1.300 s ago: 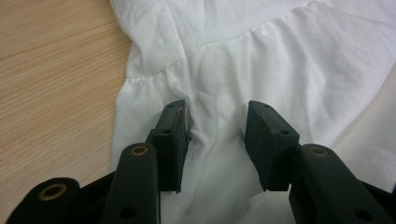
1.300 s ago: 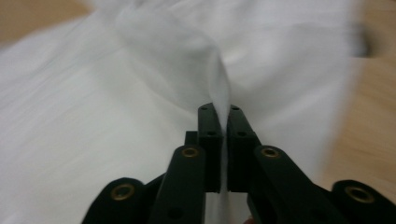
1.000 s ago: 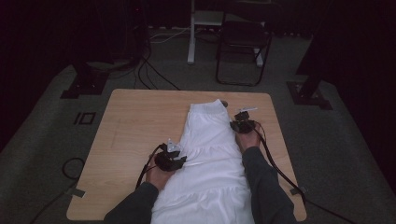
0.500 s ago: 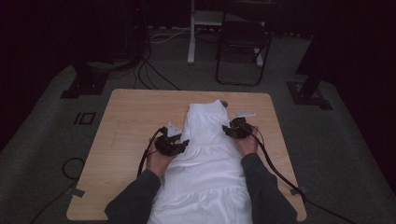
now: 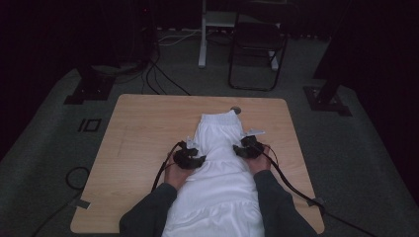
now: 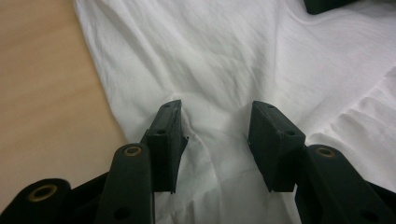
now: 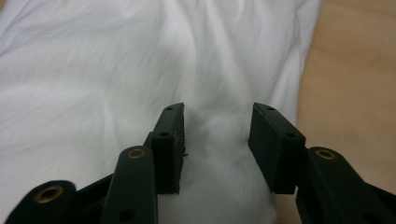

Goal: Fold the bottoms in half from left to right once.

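A white garment (image 5: 222,177) lies lengthwise on the wooden table (image 5: 143,128), its waistband end (image 5: 217,118) farthest from me. My left gripper (image 5: 196,157) rests on the garment's left edge. In the left gripper view its jaws (image 6: 215,126) stand apart, with creased cloth (image 6: 219,60) lying between and under them. My right gripper (image 5: 241,149) rests on the right edge. Its jaws (image 7: 215,126) have just been opening and stand apart over a soft bulge of cloth (image 7: 140,60), without pressing on it. Bare wood (image 7: 355,70) shows beside it.
A small round fitting (image 5: 236,110) sits at the table's far edge behind the garment. Beyond the table stand a dark folding chair (image 5: 257,54), a white post (image 5: 202,39) and two dark stand bases (image 5: 89,91) (image 5: 326,98). Cables (image 5: 163,79) run over the floor.
My left gripper moved away from me along the garment's left edge. My right gripper came back toward me and inward. The garment's far part now looks narrower.
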Demonstrator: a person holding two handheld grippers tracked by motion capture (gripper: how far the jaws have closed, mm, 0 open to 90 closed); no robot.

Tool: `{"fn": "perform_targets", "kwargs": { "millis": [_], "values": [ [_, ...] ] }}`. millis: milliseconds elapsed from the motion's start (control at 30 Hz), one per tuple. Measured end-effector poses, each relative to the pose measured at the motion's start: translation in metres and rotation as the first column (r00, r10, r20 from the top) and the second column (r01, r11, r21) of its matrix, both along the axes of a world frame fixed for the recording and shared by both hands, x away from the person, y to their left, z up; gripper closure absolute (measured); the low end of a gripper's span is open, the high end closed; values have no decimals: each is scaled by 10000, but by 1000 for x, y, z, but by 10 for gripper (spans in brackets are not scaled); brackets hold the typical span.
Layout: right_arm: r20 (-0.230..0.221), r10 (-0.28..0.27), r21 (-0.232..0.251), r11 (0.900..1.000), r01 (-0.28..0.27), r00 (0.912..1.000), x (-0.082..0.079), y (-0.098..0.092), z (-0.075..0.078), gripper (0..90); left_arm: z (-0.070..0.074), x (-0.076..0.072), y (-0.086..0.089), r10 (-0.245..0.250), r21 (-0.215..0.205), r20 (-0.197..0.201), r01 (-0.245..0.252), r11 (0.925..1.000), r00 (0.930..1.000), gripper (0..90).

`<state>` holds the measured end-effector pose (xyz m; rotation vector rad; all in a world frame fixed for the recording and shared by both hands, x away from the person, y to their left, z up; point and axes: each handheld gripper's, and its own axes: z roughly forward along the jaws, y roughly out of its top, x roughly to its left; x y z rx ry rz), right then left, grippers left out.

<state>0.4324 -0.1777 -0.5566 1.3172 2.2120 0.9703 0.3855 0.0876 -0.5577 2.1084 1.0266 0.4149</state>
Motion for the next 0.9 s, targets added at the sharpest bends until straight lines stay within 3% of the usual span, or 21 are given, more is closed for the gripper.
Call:
{"fn": "perform_targets", "kwargs": {
  "millis": [133, 200, 267, 300, 333, 500, 533, 633, 733, 767, 833, 867, 900],
  "values": [
    [-12, 357, 132, 9993, -357, 9994, -35, -2, -2, 556, -5, -36, 5, -216, -199, 259, 221, 9996, 9994, 549],
    [-61, 613, 252, 9978, -611, 9981, -53, -4, -3, 586, -6, -51, 7, -366, -68, 350, 368, 9993, 9987, 549],
    [-596, 1045, 528, 9934, -1014, 9927, -63, -8, 0, 659, -6, -58, 7, -492, 74, 453, 489, 9988, 9978, 546],
    [-1018, 1098, 730, 9920, -1026, 9887, -64, -11, 3, 675, -6, -59, 7, -496, 90, 466, 492, 9987, 9977, 544],
    [-1166, 1133, 910, 9905, -1030, 9867, -63, -14, 6, 667, -6, -58, 7, -472, 49, 428, 471, 9989, 9980, 541],
    [129, 730, 1337, 9883, -741, 9972, -40, -23, 26, 536, -5, -56, 6, -389, 118, 523, 384, 9992, 9979, 507],
    [392, 689, 1149, 9907, -730, 9969, -32, -22, 30, 522, -4, -57, 6, -379, 173, 656, 369, 9992, 9971, 501],
    [534, 637, 409, 9970, -659, 9965, -8, -12, 31, 479, 1, -60, 5, -354, 30, 1086, 353, 9994, 9935, 494],
    [133, 922, -326, 9953, -917, 9957, 11, 0, 21, 417, 4, -62, 6, -492, 32, 1266, 492, 9988, 9907, 493],
    [23, 989, -635, 9931, -986, 9951, 15, 3, 17, 435, 4, -63, 6, -517, 78, 1303, 511, 9987, 9901, 493],
    [-19, 1309, -1103, 9853, -1303, 9914, 18, 8, 14, 661, 5, -66, 6, -556, 124, 1338, 544, 9984, 9894, 494],
    [193, 1271, -1418, 9822, -1231, 9917, 17, 9, 17, 746, 5, -66, 7, -523, 102, 1344, 514, 9986, 9895, 494],
    [389, 1118, -1429, 9841, -1052, 9930, 17, 9, 21, 780, 4, -67, 8, -465, 61, 1428, 461, 9989, 9887, 496]
  ]
}}
